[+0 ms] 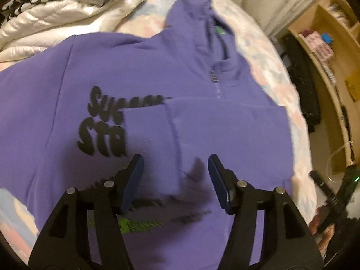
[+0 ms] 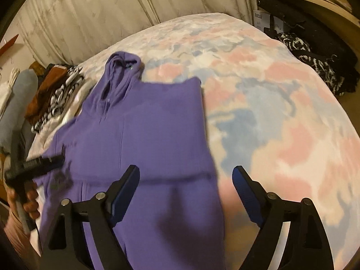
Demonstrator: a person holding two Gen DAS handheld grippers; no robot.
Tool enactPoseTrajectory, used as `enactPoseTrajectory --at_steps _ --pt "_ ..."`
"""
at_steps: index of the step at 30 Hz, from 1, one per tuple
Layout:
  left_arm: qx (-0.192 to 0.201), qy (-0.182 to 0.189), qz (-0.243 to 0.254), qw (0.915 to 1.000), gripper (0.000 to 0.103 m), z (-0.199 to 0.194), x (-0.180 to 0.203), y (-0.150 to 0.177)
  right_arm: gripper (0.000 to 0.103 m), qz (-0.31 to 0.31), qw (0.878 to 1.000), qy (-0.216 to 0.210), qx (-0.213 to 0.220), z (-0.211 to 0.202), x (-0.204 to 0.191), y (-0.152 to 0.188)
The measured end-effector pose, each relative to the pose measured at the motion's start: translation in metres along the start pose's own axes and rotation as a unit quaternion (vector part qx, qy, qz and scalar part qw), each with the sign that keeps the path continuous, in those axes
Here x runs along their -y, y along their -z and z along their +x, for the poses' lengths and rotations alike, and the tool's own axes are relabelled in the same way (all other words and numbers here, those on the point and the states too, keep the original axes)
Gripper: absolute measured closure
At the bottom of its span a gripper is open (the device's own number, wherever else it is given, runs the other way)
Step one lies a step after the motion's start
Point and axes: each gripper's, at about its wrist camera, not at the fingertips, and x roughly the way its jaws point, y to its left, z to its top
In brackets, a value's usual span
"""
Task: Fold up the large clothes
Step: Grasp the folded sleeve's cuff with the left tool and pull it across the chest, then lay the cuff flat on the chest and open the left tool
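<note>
Both tongs, left (image 1: 175,164) and right (image 2: 185,176), gape empty over hoodie (image 1: 157,78); we should pinch its unfolded edge beyond left tong, fold flat.

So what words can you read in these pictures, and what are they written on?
"SU": start of the top black word on the purple hoodie; the rest is blurred and covered by the folded sleeve.
"STA": line below it, cut off by the sleeve.
Green and black print near the hem: too blurred to read.
Box label by the shelf: too small.
</note>
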Motion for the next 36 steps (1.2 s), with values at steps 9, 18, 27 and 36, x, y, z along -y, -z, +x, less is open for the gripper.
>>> enactPoseTrajectory --at_steps 9,18,27,36 --pt "0.002 0.011 0.003 0.9999 0.046 0.013 -0.02 -0.007 0.017 0.04 0.998 -0.01 -0.038 0.089 0.017 -0.085" --pt "0.019 0.047 -0.015 0.9986 0.091 0.017 -0.023 -0.012 0.019 0.064 0.996 -0.02 -0.058 0.141 0.027 -0.091" --pt "0.169 -0.06 0.108 0.9777 0.097 -0.022 0.046 -0.016 0.089 0.037 0.999 -0.031 0.003 0.133 0.015 -0.098" --pt "0.08 -0.1 0.062 0.9899 0.08 0.025 0.016 -0.024 0.046 0.074 0.997 0.007 -0.017 0.134 0.032 -0.093"
